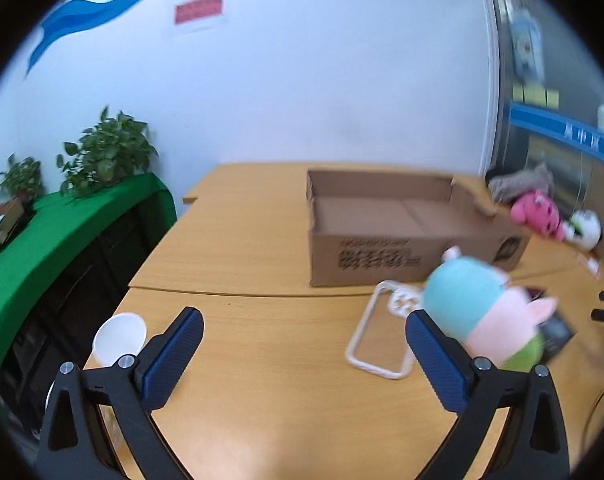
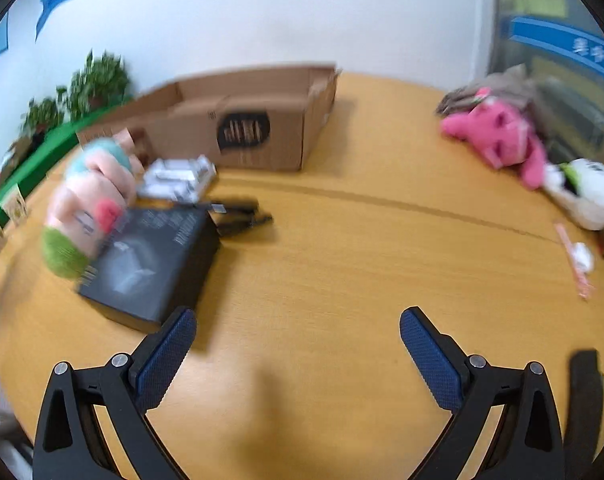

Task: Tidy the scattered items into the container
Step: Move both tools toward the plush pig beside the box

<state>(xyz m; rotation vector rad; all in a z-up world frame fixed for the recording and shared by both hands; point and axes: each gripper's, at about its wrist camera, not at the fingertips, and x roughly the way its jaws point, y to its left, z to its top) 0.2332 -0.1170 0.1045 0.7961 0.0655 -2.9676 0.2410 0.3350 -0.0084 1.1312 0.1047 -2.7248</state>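
Observation:
An open cardboard box (image 1: 401, 232) stands on the wooden table; it also shows in the right wrist view (image 2: 246, 128). A pastel plush toy (image 1: 489, 312) in teal, pink and green lies in front of it, just beyond my left gripper's right finger. A white phone case (image 1: 377, 336) lies beside the plush. My left gripper (image 1: 303, 344) is open and empty above the table. My right gripper (image 2: 298, 340) is open and empty; the same plush (image 2: 90, 204) and a black box (image 2: 150, 268) lie to its left.
A white paper cup (image 1: 118, 340) stands at the left table edge. A pink plush (image 2: 501, 136) and a white plush (image 2: 585, 192) lie at the far right. A black cable (image 2: 242, 212) and a white packet (image 2: 178, 178) lie near the box. A green shelf with plants (image 1: 102, 152) lies left.

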